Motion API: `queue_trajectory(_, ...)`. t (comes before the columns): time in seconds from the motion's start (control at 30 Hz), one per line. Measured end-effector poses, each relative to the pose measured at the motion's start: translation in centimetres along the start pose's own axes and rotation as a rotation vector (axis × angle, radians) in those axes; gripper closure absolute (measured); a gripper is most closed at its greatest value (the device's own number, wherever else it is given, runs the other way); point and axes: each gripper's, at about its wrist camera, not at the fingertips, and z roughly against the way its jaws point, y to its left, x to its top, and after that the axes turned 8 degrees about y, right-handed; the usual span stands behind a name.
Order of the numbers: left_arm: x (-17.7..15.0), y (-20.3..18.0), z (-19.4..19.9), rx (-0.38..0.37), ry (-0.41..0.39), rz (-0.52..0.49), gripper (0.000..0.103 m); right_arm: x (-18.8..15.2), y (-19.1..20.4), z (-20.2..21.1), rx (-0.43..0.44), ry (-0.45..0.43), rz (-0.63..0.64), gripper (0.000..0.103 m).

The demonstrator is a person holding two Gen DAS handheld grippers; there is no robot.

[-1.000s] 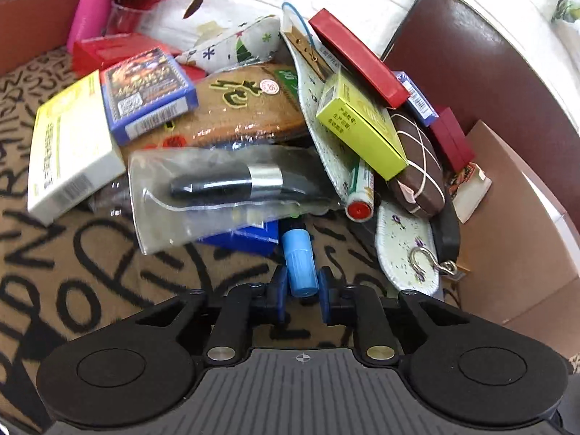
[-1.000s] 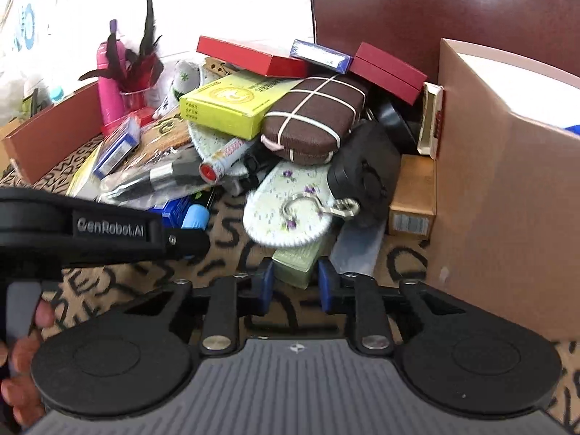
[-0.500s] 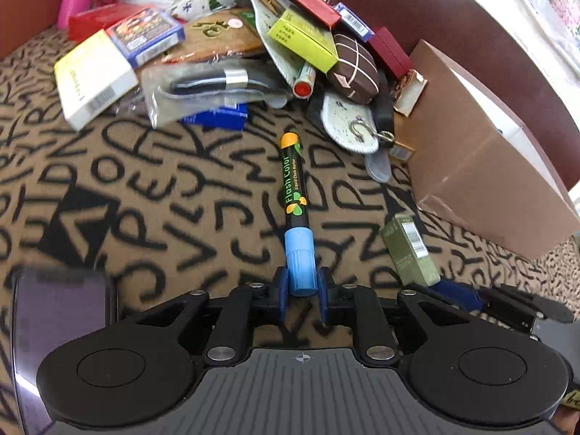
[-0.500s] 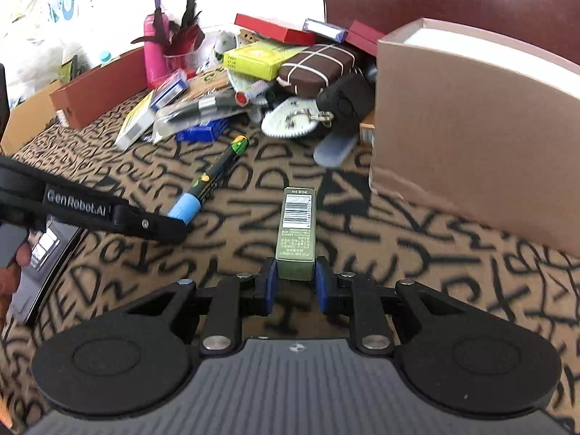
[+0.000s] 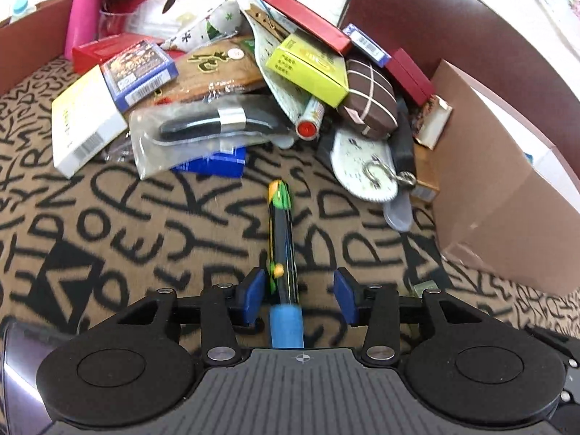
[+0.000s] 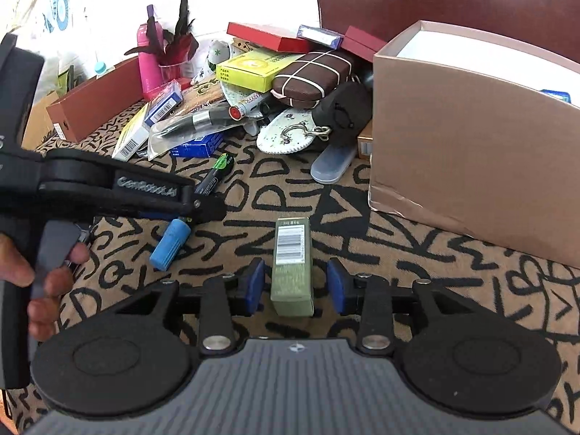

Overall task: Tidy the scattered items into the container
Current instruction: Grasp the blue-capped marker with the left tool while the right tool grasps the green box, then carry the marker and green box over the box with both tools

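My left gripper (image 5: pixel 299 291) is open around a black marker with a blue cap (image 5: pixel 283 253), which lies on the patterned cloth between the jaws; the marker also shows in the right wrist view (image 6: pixel 172 243). My right gripper (image 6: pixel 294 284) is open around a small olive-green box (image 6: pixel 293 264) lying on the cloth. The open brown cardboard box (image 6: pixel 471 137) stands to the right; it also shows in the left wrist view (image 5: pixel 500 181).
A pile of items sits behind: yellow-green box (image 5: pixel 308 69), brown pouch (image 5: pixel 371 98), bagged black tool (image 5: pixel 206 127), white box (image 5: pixel 79 119), floral insole with hook (image 5: pixel 366 166), clear case (image 6: pixel 331 165). A brown chair back (image 6: pixel 453 0) stands behind.
Both grippers opened and let go: the marker and the green box now lie loose on the cloth. Both grippers moved forward, closer to the pile.
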Motion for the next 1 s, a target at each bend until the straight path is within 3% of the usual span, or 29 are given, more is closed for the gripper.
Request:
queue_trajectory(0.07,0.3,0.0,-0.3,0.003,-0.003,-0.006,0.047,0.3,0.0,-0.5,-0.008,0.013,0.003,0.062)
queue_trajectory(0.13,0.5,0.0,-0.4,0.018,0.009,-0.022,0.064,0.4,-0.1,-0.7,-0.013,0.014,0.003,0.065)
queue_trajectory(0.17,0.5,0.0,-0.4,0.019,0.02,-0.034,0.079,0.4,-0.1,-0.8,-0.014,0.016,0.004,0.065)
queue_trajectory(0.23,0.4,0.3,-0.2,0.004,0.04,-0.048,0.089,0.4,-0.1,-1.0,-0.019,0.019,0.007,0.066)
queue_trajectory(0.33,-0.1,0.4,0.3,-0.007,0.058,-0.063,0.088,0.5,0.1,-1.1,-0.027,0.024,0.02,0.066)
queue_trajectory(0.4,-0.4,0.2,0.2,-0.01,0.051,-0.09,0.067,0.6,0.2,-1.2,-0.031,0.028,0.033,0.066)
queue_trajectory(0.5,-0.6,-0.5,0.1,0.0,0.043,-0.11,0.061,0.7,0.3,-1.2,-0.032,0.035,0.045,0.07)
queue_trajectory(0.53,-0.7,-0.8,0.1,0.012,0.043,-0.126,0.061,0.7,0.2,-1.2,-0.02,0.038,0.042,0.077)
queue_trajectory(0.57,-0.7,-1.1,0.1,0.019,0.048,-0.139,0.066,0.6,0.1,-1.0,-0.009,0.036,0.029,0.077)
queue_trajectory(0.6,-0.8,-1.3,0.2,0.012,0.059,-0.141,0.089,0.5,-0.1,-0.9,0.005,0.038,0.015,0.077)
queue_trajectory(0.67,-0.9,-1.5,0.5,-0.036,0.085,-0.126,0.091,0.2,-0.4,-0.5,0.028,0.04,-0.004,0.077)
queue_trajectory(1.0,-3.5,-5.0,3.2,-0.086,0.096,-0.168,0.091,-1.4,-1.1,2.3,0.079,0.04,-0.048,0.078)
